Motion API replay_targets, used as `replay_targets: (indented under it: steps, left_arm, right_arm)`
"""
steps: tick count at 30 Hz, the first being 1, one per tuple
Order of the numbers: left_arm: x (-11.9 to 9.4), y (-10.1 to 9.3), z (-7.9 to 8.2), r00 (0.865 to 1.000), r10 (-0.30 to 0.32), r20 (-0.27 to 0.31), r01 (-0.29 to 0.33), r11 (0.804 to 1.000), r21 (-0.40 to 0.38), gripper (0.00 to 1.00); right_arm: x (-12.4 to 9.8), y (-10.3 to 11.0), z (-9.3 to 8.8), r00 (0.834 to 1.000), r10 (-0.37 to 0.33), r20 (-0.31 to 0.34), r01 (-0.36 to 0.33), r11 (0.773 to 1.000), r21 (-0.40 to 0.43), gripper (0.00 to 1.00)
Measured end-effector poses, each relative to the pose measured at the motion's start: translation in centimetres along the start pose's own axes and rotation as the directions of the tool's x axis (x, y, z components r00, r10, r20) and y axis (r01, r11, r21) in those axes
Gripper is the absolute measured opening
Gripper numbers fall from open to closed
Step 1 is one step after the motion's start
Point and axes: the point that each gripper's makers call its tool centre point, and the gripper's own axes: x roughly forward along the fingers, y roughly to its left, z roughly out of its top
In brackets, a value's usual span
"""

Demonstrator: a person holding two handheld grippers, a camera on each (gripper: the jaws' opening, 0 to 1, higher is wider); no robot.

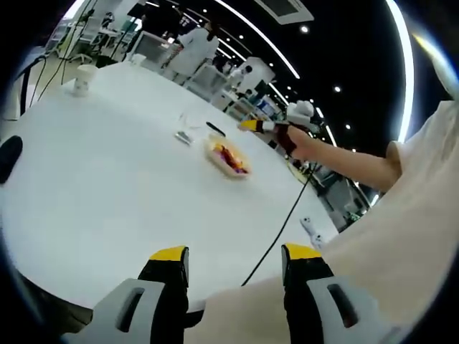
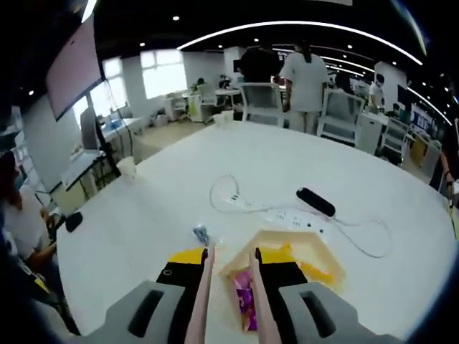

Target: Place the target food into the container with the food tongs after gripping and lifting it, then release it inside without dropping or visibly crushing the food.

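A pale yellow tray [image 2: 315, 244] of mixed food lies on the white table [image 2: 237, 165], just past my right gripper [image 2: 233, 261]. That gripper is shut on pinkish food tongs [image 2: 203, 290], whose two arms run forward between its jaws. The tong tips hang over the tray's near edge, above a purple wrapped piece [image 2: 245, 301]; yellow food [image 2: 319, 274] lies to the right. In the left gripper view the tray [image 1: 228, 159] sits mid-table, with the right gripper [image 1: 267, 127] in a hand just beyond it. My left gripper [image 1: 235, 259] stands open over the table's near edge, holding nothing.
A small clear item [image 2: 201, 233] lies left of the tray. Behind it are a white power strip [image 2: 294, 221], a black bar [image 2: 315, 202] and a looping white cable [image 2: 229, 197]. A black cable [image 1: 283, 229] trails off the table. People stand at the far side.
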Motion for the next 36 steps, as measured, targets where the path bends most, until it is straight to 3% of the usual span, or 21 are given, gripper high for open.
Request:
replay_targets:
  steps: [27,36]
  left_arm:
    - [0.5,1.4,0.1,1.0,0.011,-0.01,-0.011,0.999,-0.044,0.51]
    - [0.5,1.9,0.1,1.0,0.02,-0.013,-0.021,0.998,-0.061,0.51]
  right_arm:
    - [4.8,3.2,0.6,0.995,0.079,-0.053,-0.083,0.993,-0.085,0.26]
    - [5.1,5.1,0.8,0.993,0.097,-0.072,-0.104,0.989,-0.102,0.26]
